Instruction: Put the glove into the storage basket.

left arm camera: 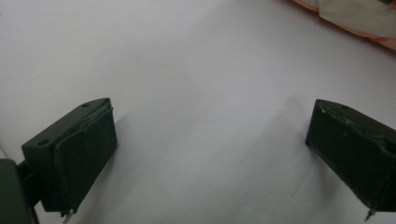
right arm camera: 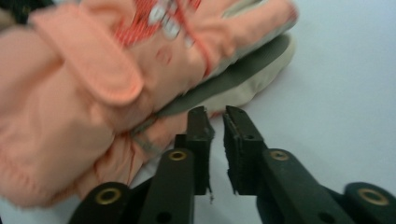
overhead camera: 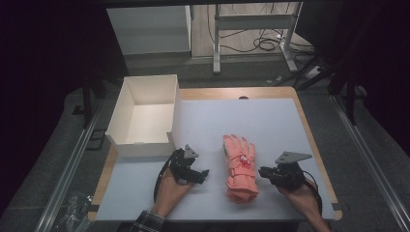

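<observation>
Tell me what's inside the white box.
The white box shows a bare white floor with nothing in it. Its near wall hides a strip of the floor just behind it, so that strip cannot be checked.

1. A salmon-pink padded winter glove (overhead camera: 240, 166) is seen lying flat on the white table top, at the near middle.
2. Its fingers are pointed away from the person, and its gathered cuff is turned toward the near edge.
3. A wrist strap and a red-and-white patch are shown on its back.
4. A second layer with a grey palm and cream edge (right arm camera: 243, 77) is seen beneath it.
</observation>
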`<state>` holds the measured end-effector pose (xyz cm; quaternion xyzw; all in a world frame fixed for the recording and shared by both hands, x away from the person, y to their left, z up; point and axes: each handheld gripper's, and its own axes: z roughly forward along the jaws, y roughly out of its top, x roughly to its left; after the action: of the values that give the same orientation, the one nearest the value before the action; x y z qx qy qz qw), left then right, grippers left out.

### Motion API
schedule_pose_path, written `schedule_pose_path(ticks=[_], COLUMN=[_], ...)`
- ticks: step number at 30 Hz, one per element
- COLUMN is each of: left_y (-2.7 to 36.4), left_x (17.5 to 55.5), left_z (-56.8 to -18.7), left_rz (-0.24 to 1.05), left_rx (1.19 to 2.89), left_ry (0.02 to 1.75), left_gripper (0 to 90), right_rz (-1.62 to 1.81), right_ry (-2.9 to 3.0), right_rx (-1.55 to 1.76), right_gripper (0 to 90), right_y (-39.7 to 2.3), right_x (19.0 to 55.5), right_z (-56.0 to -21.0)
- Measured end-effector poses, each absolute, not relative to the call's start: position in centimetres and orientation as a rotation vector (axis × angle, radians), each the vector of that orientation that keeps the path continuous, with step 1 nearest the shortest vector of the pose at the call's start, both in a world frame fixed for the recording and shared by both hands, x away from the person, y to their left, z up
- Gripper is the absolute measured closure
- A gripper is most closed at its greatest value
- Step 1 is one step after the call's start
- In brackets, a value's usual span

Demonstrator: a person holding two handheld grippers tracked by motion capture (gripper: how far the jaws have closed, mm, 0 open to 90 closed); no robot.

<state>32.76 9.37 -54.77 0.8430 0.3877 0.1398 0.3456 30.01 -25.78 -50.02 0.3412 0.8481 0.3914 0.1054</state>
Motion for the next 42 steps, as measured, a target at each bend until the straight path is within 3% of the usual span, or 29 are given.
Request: schedule_pose_path(ticks=[5,25,42], left_y=[9.3,9.5,12.2], left_x=[32.8,32.7,31.3], left_z=[-54.8,-54.7,-54.2], left_rz=[0.363,0.357,0.358], left_rx=[2.191,2.192,2.197], left_ry=[1.007,0.988,0.973], left_gripper=[2.0,3.3,6.4], right_rz=[1.135,1.179,1.202], right_ry=[2.523,2.559,2.604], right_rx=[0.981,0.910,0.838], right_gripper=[86.9,85.5,83.8], right_y=[-25.6,-24.5,-21.3], right_x=[28.9,27.2,27.5], right_z=[-51.5,-52.6,-52.7])
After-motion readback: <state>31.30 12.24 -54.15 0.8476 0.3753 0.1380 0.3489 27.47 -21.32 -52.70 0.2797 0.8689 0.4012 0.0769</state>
